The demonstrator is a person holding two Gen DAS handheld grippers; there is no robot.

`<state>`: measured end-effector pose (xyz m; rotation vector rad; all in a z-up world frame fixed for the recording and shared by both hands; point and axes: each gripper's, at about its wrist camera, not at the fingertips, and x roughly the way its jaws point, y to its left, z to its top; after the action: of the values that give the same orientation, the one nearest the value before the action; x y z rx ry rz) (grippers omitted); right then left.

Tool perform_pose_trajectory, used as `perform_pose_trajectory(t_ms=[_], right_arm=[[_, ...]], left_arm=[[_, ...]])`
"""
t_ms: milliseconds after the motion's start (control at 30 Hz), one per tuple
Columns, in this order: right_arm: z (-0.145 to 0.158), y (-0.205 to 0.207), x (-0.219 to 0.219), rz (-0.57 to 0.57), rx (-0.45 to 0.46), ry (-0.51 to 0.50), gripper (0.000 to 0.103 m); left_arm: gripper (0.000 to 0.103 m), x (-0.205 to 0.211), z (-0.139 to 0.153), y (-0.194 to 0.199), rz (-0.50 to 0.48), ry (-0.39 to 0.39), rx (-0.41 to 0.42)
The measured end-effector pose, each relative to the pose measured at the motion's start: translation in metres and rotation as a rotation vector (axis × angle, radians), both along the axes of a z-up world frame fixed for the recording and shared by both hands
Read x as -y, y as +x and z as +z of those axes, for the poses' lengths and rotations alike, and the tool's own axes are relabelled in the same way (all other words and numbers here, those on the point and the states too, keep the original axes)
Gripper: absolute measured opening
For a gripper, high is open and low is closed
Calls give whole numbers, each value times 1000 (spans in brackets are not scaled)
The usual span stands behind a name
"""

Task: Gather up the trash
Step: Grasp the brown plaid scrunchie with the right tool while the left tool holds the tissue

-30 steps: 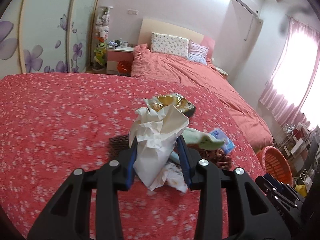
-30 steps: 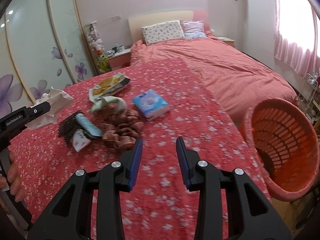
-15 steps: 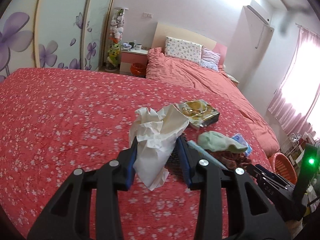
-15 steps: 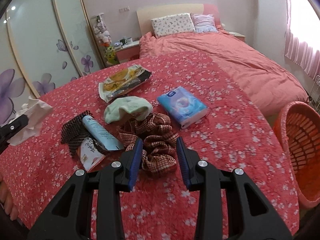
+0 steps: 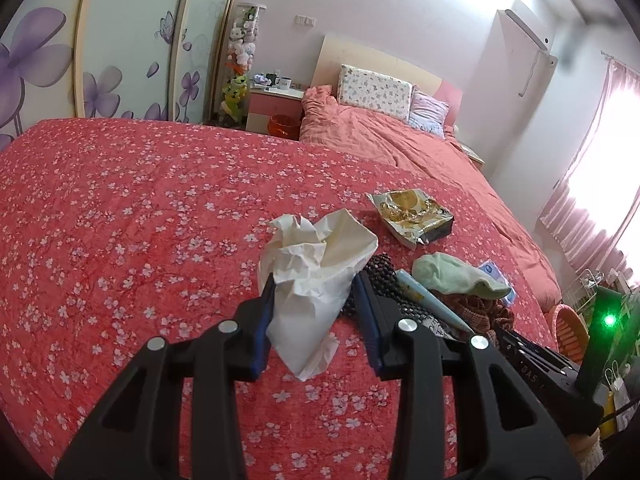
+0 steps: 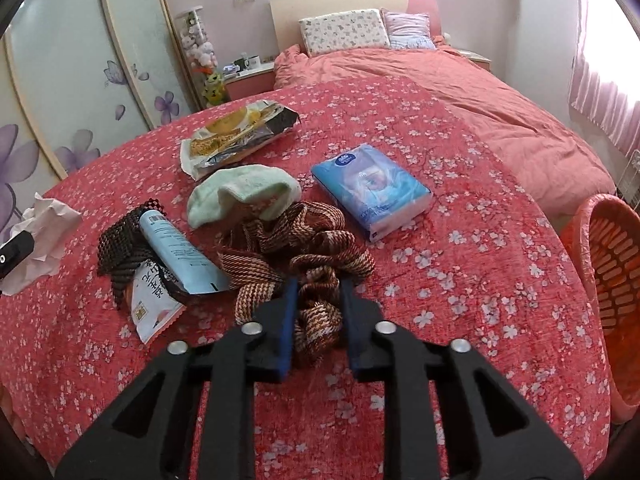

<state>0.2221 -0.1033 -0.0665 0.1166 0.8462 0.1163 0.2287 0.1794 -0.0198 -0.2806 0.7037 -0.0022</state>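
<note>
Though hidden leftward, blue pack (image 6: 370,194) visible rightward

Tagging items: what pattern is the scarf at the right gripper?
Brown-and-white woven houndstooth scarf; clearest in the right wrist view.

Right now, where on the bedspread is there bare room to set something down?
Free: bedspread between the tissue pack and orange basket, and the stretch left of the crumpled paper. Crowded: around the checked cloth, green towel and snack bag.
</note>
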Motion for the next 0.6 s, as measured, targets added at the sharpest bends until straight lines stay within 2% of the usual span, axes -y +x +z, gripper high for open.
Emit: perform_pose_trajectory(t_ms=[233, 600], right_arm=[[15, -16, 14, -23, 53, 34, 15], [47, -46, 48, -77, 175, 15, 15]], left_arm=[[37, 13, 2, -2, -19, 3, 6], [37, 43, 9, -8, -78, 9, 20]])
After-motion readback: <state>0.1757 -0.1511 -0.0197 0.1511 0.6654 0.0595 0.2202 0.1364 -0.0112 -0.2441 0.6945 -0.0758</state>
